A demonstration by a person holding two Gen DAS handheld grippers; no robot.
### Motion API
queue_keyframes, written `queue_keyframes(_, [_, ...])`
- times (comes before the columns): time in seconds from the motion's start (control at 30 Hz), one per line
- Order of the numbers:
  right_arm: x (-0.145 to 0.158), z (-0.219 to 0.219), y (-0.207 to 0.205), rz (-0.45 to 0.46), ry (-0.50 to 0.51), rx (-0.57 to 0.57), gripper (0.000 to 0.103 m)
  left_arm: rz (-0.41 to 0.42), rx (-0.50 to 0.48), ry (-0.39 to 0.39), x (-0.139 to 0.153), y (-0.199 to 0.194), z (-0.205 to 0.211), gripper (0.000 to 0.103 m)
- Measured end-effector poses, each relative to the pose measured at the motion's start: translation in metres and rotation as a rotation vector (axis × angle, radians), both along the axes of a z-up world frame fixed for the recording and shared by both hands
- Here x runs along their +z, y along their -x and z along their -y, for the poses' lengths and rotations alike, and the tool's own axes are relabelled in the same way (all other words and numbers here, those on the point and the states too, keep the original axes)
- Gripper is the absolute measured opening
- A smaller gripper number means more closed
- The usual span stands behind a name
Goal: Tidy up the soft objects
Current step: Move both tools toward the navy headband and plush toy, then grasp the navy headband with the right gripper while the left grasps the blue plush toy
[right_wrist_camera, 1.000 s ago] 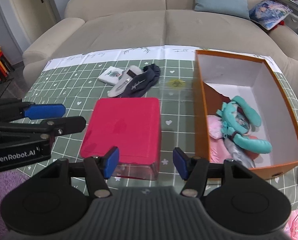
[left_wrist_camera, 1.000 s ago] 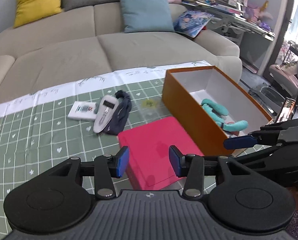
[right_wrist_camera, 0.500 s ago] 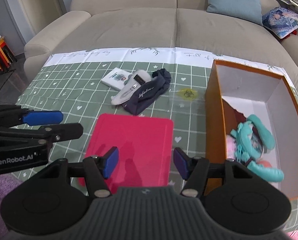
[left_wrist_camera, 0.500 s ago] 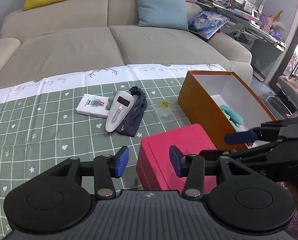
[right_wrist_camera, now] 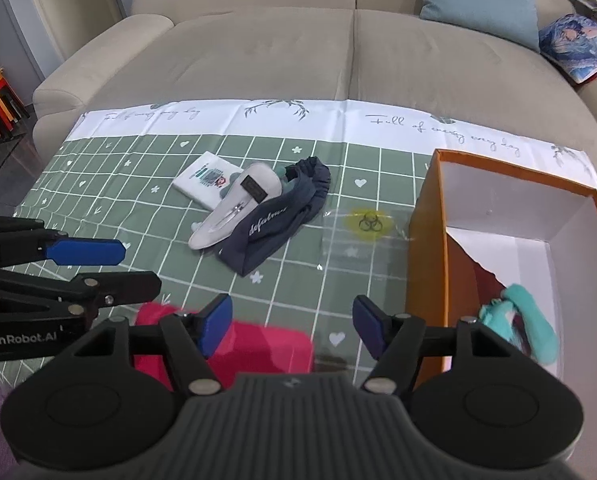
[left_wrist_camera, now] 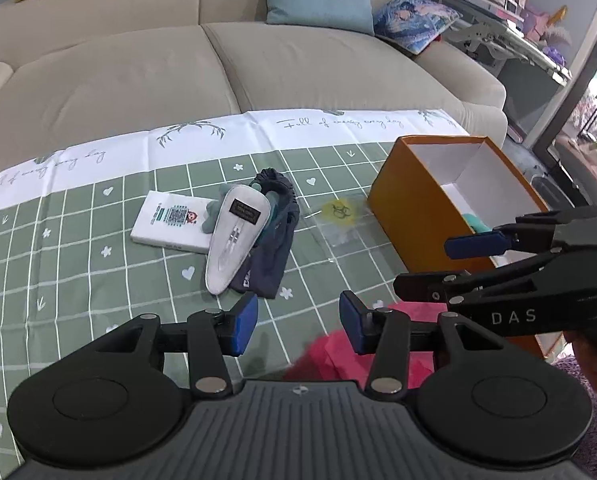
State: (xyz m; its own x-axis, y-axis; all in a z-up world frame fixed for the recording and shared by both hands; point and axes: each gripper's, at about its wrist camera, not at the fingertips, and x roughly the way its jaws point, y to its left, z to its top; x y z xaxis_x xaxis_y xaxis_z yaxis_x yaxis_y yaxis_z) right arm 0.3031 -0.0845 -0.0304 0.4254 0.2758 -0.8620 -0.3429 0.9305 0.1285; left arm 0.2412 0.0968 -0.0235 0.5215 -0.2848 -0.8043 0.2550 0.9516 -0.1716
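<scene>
At the bottom of both views the left gripper [left_wrist_camera: 298, 326] and the right gripper [right_wrist_camera: 292, 326] hover over the worktop [right_wrist_camera: 138, 184] with their fingers apart and nothing between them; the right fingers have just been opening. Below them lies a red lid [right_wrist_camera: 258, 344]. Further up, mid-frame, sits the pile: a dark blue headband [right_wrist_camera: 274, 224] under a pale grey pouch [right_wrist_camera: 234, 208], touching a white packet [right_wrist_camera: 206, 176]. I judge a grab at the soft, crumpled headband could drag the pouch along or snag the clear plastic bag [right_wrist_camera: 362, 232] just right of it. The orange box [right_wrist_camera: 426, 248] at the right edge holds a teal plush [right_wrist_camera: 530, 320].
</scene>
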Motion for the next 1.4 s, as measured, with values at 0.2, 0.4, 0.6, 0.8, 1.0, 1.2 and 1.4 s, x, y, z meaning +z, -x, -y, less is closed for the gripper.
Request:
queue_keyframes(0.2, [-0.017,-0.007,-0.035,-0.035,0.017,0.047,0.066,-0.018,-0.045,-0.001,-0.010,-0.032,-0.010,0.064])
queue_keyframes(0.4, [-0.039,-0.019,-0.064,-0.051,0.078,0.138,0.065,-0.055,-0.090,-0.025,-0.033,-0.066,-0.021,0.068])
queue_keyframes(0.6, [-0.064,-0.029,-0.092,-0.105,0.116,0.220,0.064,-0.049,-0.175,-0.070,-0.061,-0.095,-0.020,0.075])
queue_keyframes(0.8, [-0.080,-0.039,-0.109,-0.127,0.139,0.248,0.064,-0.069,-0.190,-0.069,-0.085,-0.118,-0.017,0.078])
queue_keyframes(1.0, [-0.088,-0.041,-0.119,-0.141,0.133,0.256,0.058,-0.114,-0.160,-0.099,-0.102,-0.126,-0.021,0.040])
queue_keyframes(1.2, [-0.091,-0.050,-0.123,-0.148,0.080,0.276,0.058,-0.111,-0.150,-0.060,-0.107,-0.116,-0.023,0.011])
queue_keyframes(1.4, [-0.106,-0.078,-0.127,-0.203,0.072,0.346,0.059,-0.104,-0.116,-0.028,-0.093,-0.099,-0.036,0.006])
